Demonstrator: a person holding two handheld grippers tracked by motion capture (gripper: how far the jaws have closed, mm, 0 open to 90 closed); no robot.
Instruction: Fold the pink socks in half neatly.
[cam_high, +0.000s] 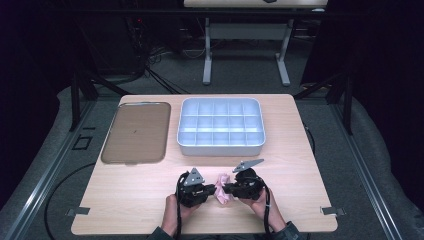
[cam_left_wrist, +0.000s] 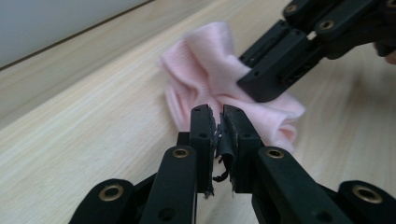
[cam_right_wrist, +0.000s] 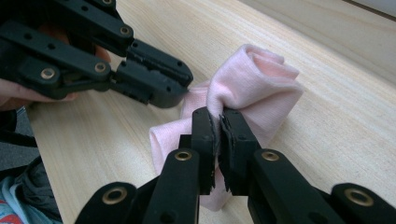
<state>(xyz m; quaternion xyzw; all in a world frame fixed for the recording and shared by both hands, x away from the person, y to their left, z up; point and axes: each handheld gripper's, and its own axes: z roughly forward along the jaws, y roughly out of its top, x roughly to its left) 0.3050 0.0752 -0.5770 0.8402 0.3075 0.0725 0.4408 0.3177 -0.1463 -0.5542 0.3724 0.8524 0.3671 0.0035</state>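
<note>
A crumpled pink cloth (cam_high: 221, 180) lies on the wooden table near its front edge, between my two grippers. My left gripper (cam_high: 214, 189) comes at it from the left; in the left gripper view the left gripper (cam_left_wrist: 218, 112) has only a thin slit between its jaws, and the cloth (cam_left_wrist: 205, 60) gathers into their tips. My right gripper (cam_high: 226, 189) faces it from the right. In the right gripper view the right gripper (cam_right_wrist: 218, 116) is shut on a bunched fold of the cloth (cam_right_wrist: 257, 79). The two grippers' tips nearly meet, with the left gripper (cam_right_wrist: 180, 91) and the right gripper (cam_left_wrist: 259, 88) each seen opposite the other.
A grey box (cam_high: 220, 147) divided into several compartments stands at the middle of the table, behind the grippers. A flat brown tray (cam_high: 136, 132) lies to its left. Another table's legs (cam_high: 207, 55) stand on the floor beyond the far edge.
</note>
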